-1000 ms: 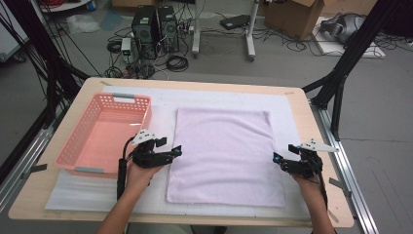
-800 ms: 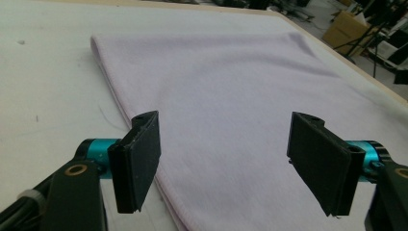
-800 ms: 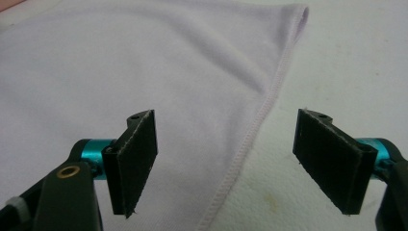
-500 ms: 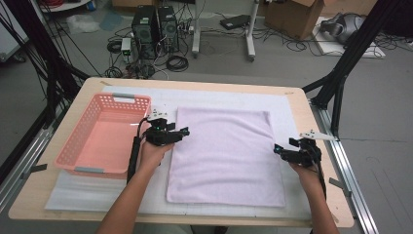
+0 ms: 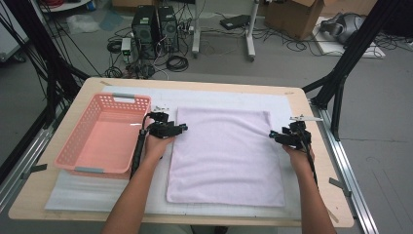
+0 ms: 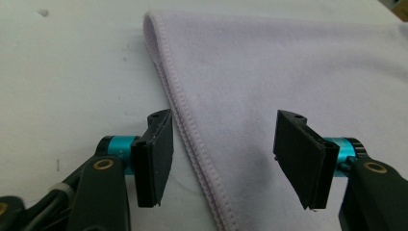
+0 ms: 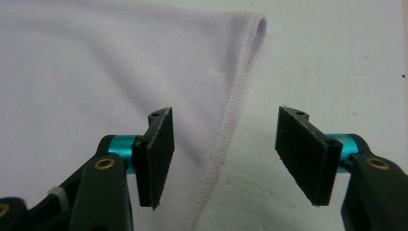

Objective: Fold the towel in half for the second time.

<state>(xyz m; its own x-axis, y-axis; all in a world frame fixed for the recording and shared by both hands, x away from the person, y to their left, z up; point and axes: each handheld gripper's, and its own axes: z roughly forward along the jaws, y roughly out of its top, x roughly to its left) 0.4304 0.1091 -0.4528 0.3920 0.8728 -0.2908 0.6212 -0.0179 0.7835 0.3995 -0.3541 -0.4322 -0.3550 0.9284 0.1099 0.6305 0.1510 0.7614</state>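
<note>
A pale lilac towel [image 5: 224, 153] lies flat in the middle of the white mat. My left gripper [image 5: 183, 127] sits open at the towel's left edge near its far corner; in the left gripper view the stitched hem of the towel [image 6: 192, 139] runs between the jaws of my left gripper [image 6: 223, 156]. At the right edge hovers my right gripper [image 5: 272, 136], also open. The right gripper view shows the towel's hem [image 7: 226, 139] passing between the spread jaws of my right gripper [image 7: 223, 159], with the far corner [image 7: 257, 24] ahead. Nothing is clamped.
A pink plastic basket [image 5: 78, 156], empty, stands on the left part of the table beside my left hand. The white mat [image 5: 78, 192] covers most of the wooden tabletop [image 5: 29, 195]. Black frame posts and cables stand beyond the table.
Both grippers have moved away from the person along the towel's side edges, from about the middle toward the far corners. The towel has stayed flat.
</note>
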